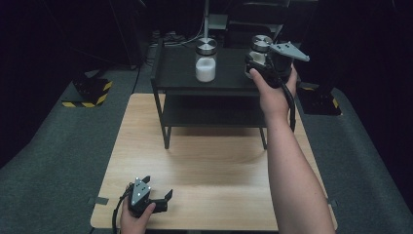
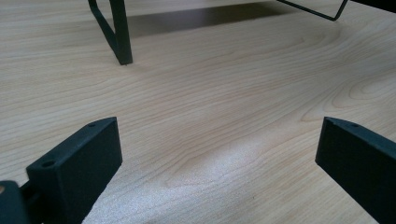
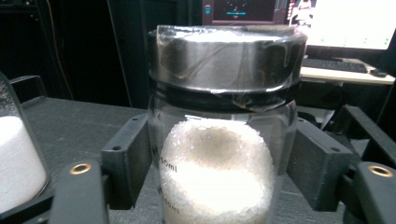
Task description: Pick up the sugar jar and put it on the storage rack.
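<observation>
Right tool (image 3: 219, 163) clasping jar (image 3: 219, 140) at shelf (image 1: 180, 73) edge — left tool (image 2: 219, 158) released, bare table (image 2: 210, 93) ahead

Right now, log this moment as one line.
right gripper: shut on right jar, on shelf | left gripper: open, over table | second jar: untouched

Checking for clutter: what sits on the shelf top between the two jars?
Nothing: in the high view, bare black shelf top separates the left jar from the right jar.
</observation>
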`<state>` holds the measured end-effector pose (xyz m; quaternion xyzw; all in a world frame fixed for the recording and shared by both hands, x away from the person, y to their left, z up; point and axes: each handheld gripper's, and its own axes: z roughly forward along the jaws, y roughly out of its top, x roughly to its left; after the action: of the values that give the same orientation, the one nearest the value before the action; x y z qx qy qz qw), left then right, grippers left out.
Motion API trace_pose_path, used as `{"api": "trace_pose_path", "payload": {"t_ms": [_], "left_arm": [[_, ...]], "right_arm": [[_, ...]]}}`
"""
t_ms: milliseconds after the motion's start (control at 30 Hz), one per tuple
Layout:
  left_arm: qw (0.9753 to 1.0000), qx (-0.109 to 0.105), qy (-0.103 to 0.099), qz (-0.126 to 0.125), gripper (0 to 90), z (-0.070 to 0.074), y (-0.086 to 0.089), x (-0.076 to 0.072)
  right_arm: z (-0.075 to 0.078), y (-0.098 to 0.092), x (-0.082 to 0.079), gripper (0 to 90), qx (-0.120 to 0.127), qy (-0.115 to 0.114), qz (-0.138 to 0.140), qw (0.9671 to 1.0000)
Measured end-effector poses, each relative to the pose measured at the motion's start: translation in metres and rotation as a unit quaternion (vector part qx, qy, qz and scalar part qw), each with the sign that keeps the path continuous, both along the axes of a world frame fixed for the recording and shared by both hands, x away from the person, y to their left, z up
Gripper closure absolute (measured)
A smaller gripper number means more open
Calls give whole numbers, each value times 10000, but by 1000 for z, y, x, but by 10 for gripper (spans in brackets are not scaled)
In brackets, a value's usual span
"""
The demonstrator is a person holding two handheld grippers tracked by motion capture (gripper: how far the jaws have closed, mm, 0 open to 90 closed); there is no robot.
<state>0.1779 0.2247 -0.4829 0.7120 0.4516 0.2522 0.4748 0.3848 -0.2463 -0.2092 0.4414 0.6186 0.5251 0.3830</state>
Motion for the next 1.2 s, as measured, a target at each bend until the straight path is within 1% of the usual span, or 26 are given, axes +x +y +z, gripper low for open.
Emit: {"api": "trace_pose_path", "payload": {"t_ms": [167,233,300,333,367,400,433,500,600,867,933,1033,1167,1200], "left_arm": [[10000,-5,-8,3,7,0,0,0],[10000,2,-10,6,7,0,0,0],[10000,2,-11,7,7,0,0,0],[10000,3,-6,5,7,0,0,0],[10000,5,-4,4,7,0,0,0],[10000,10,-4,7,7,0,0,0],[10000,11,-3,8,7,0,-1,0],[10000,7,6,3,7,0,0,0],[10000,7,5,5,7,0,0,0],[10000,24,-3,3,7,0,-1,0],[10000,30,-2,0,7,0,-1,0],[10000,32,-12,3,7,0,-1,0],[10000,40,-22,1,7,0,-1,-1],[10000,42,-26,1,7,0,-1,-1]], "right_arm": [[-1,-2,-1,229,-16,2,60,10000],[-2,-2,-3,159,-34,-20,43,10000],[-3,-2,-5,118,-9,-61,39,10000],[-4,-1,-7,56,-10,-119,-8,9999],[-5,3,-10,21,-73,-221,-124,9997],[-6,3,-11,6,-92,-279,-118,9995],[-6,2,-12,0,-89,-299,-64,9995],[-7,2,-15,0,-111,-349,-66,9993],[-7,1,-18,0,-101,-332,-77,9994],[-17,-9,-28,0,-23,-412,53,9991],[-19,-10,-32,0,-52,-449,80,9989],[-22,-12,-37,0,-27,-485,108,9988],[-25,-13,-45,0,-146,-541,117,9984],[-27,-15,-47,0,-177,-582,170,9980]]}}
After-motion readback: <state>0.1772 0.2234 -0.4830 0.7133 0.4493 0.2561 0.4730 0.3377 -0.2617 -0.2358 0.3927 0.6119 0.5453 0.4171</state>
